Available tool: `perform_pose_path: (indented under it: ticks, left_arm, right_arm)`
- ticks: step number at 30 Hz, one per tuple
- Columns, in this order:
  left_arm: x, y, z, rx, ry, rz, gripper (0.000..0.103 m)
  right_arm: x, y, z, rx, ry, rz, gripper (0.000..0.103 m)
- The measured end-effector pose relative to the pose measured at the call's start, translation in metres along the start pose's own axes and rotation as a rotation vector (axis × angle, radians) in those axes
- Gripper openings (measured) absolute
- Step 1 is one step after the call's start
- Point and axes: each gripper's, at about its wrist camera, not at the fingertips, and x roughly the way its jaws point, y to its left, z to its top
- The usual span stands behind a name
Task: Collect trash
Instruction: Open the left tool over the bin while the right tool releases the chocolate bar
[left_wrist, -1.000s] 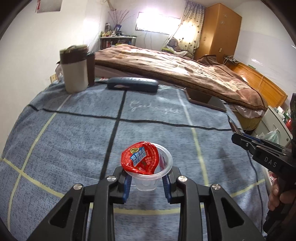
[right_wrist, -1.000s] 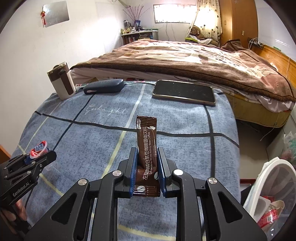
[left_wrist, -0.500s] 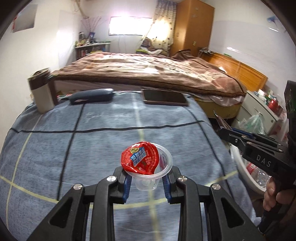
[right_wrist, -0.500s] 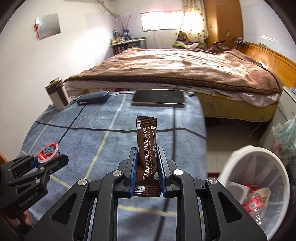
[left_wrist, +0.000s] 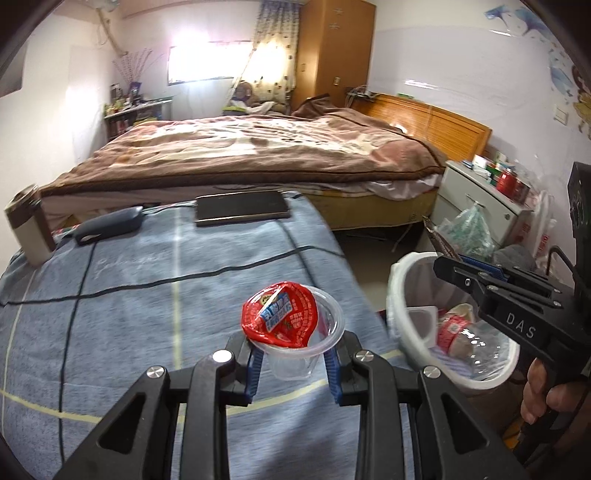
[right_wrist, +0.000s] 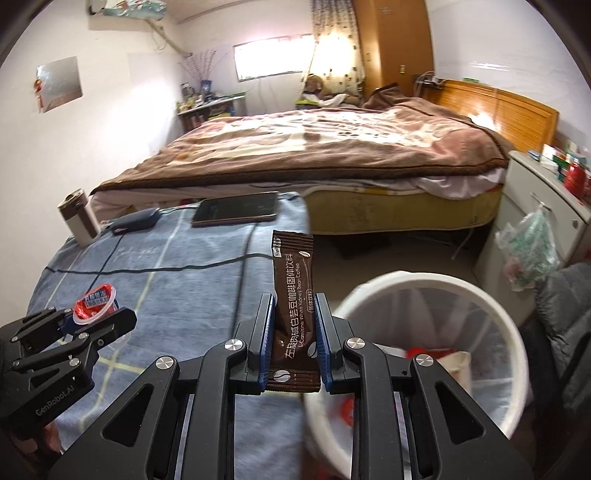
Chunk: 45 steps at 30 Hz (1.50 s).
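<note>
Your right gripper (right_wrist: 294, 345) covers the lower end of the coffee sachet (right_wrist: 293, 291); only the upper part shows clear. Its frame also hides the near rim of the white bin (right_wrist: 491, 302). The bin's contents read as blurred red and pale scraps; you cannot name them. In the left wrist view your right hand (left_wrist: 546, 391) is cut off by the picture's edge. The print on the red lid (left_wrist: 280, 319) of the clear cup (left_wrist: 295, 360) is too small to read. The bottles on the cabinet (left_wrist: 476, 188) stay indistinct.
</note>
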Motion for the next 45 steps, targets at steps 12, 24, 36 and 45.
perform_pose_path:
  ticks: [12,24,36,45]
  left_arm:
    - [0.018,-0.092,0.007,0.098,0.021,-0.132,0.03]
    - [0.052,-0.152,-0.005,0.131,0.125,-0.216,0.031]
    - [0.06,-0.163,-0.009,0.137,0.142,-0.203,0.031]
    - [0.062,-0.16,-0.01,0.117,0.149,-0.193,0.05]
  right_arm:
    - [-0.031,-0.07,-0.015,0.086,-0.009,-0.121,0.023]
    - [-0.027,-0.12,-0.04,0.152,0.074,-0.182,0.023]
    - [-0.02,-0.132,-0.05,0.16,0.125,-0.191,0.024]
    - [-0.021,-0.137,-0.052,0.181,0.132,-0.207,0.038]
